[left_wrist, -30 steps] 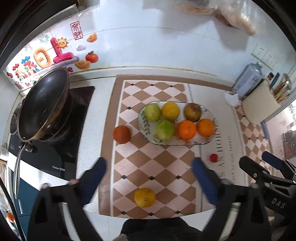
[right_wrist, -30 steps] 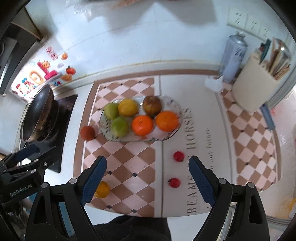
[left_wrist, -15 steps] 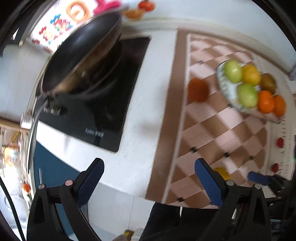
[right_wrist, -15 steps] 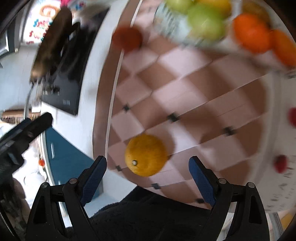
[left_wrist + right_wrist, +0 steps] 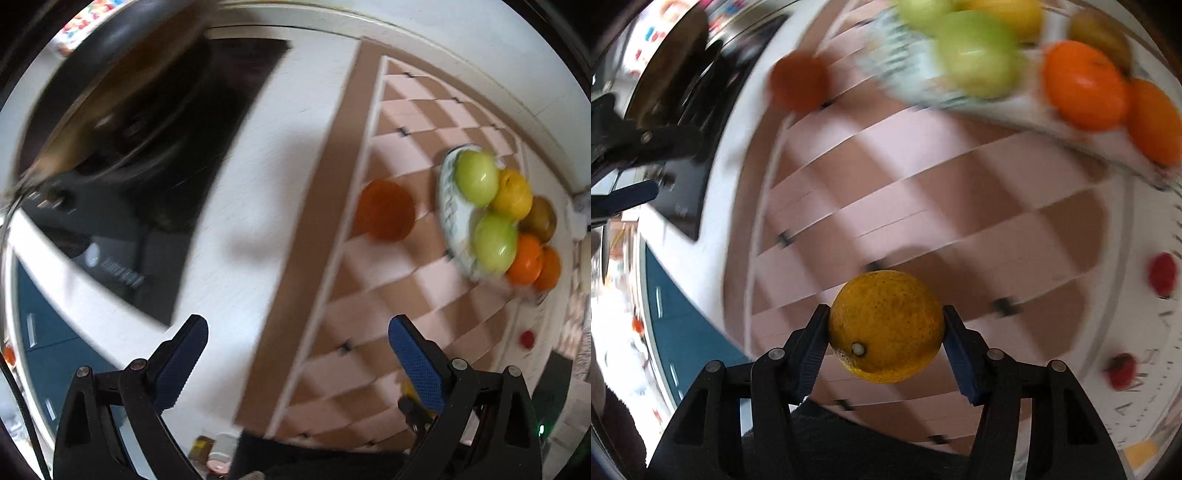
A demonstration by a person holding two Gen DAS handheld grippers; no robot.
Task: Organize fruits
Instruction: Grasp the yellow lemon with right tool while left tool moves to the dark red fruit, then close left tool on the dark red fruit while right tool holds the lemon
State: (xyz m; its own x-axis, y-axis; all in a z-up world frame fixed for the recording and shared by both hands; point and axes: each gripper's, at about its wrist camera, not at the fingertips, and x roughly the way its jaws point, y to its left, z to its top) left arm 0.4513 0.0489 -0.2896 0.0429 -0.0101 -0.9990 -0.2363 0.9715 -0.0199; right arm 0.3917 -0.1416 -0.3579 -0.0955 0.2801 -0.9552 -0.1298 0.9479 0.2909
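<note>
My right gripper (image 5: pixel 884 328) is shut on a yellow orange (image 5: pixel 885 325) just above the checkered mat (image 5: pixel 923 177). A glass plate (image 5: pixel 1027 110) with several green, yellow and orange fruits lies beyond it at the upper right; it also shows in the left wrist view (image 5: pixel 452 221). A dark orange fruit (image 5: pixel 799 79) lies loose on the mat left of the plate, also in the left wrist view (image 5: pixel 386 210). My left gripper (image 5: pixel 297 354) is open and empty over the mat's left border.
A black pan (image 5: pixel 110 74) sits on the induction hob (image 5: pixel 122 229) to the left. Two small red fruits (image 5: pixel 1161 273) (image 5: pixel 1121 369) lie on the mat's white part at the right. The counter's front edge runs close below both grippers.
My right gripper has closed on the yellow orange, which it only framed half a second ago. My left gripper has swung left toward the hob and then a little back to the right.
</note>
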